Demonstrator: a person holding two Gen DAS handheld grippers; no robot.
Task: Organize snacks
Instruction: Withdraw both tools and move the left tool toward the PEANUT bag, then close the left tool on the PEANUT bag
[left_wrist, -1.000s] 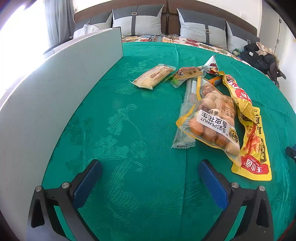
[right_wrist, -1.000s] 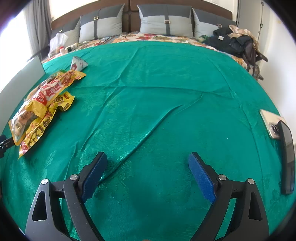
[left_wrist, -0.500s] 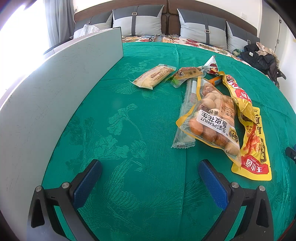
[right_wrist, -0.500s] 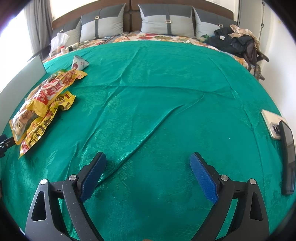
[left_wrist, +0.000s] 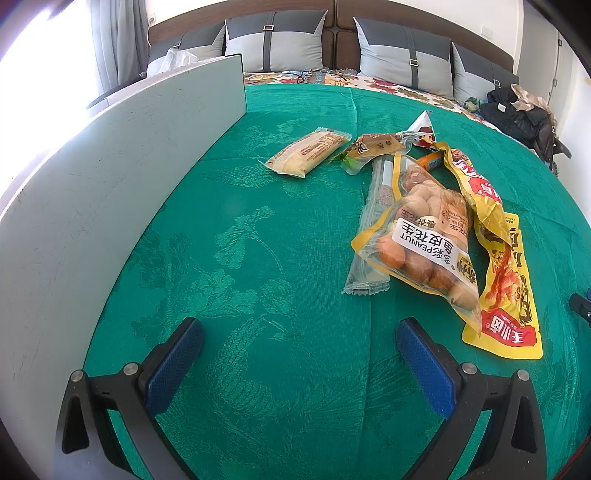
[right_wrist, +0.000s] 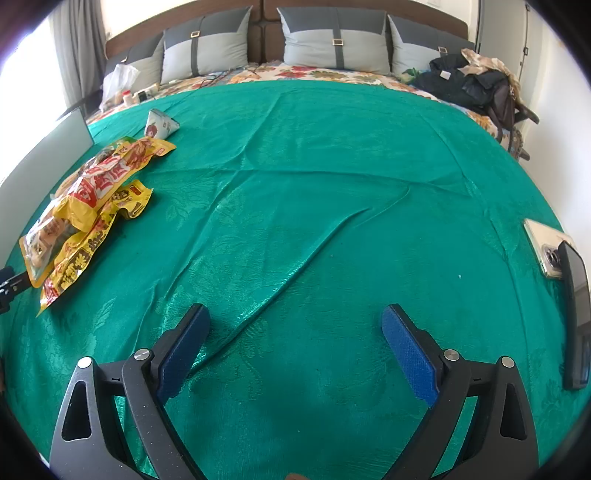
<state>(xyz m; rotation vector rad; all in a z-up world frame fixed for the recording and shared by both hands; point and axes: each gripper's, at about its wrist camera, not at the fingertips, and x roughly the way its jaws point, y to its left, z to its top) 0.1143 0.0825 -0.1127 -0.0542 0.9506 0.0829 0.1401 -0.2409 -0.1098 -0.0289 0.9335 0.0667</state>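
Several snack packets lie on the green cloth (left_wrist: 236, 258). In the left wrist view a peanut bag (left_wrist: 424, 243) lies on a clear long wrapper (left_wrist: 373, 229) and a yellow-red bag (left_wrist: 506, 291), right of my left gripper (left_wrist: 299, 332), which is open and empty. Farther off lie a beige bar packet (left_wrist: 306, 151), a brown packet (left_wrist: 373, 147) and a small triangular pack (left_wrist: 423, 129). In the right wrist view the same pile (right_wrist: 88, 195) lies far left; my right gripper (right_wrist: 295, 321) is open and empty over bare cloth.
A white board (left_wrist: 110, 177) stands upright along the left. Two phones (right_wrist: 561, 273) lie at the right edge in the right wrist view. Pillows (right_wrist: 332, 40) and dark clothes (right_wrist: 469, 81) are at the back. The cloth has wrinkles (right_wrist: 295, 258).
The right gripper has shifted slightly; the view moved a little. The left gripper and the snacks have not moved.
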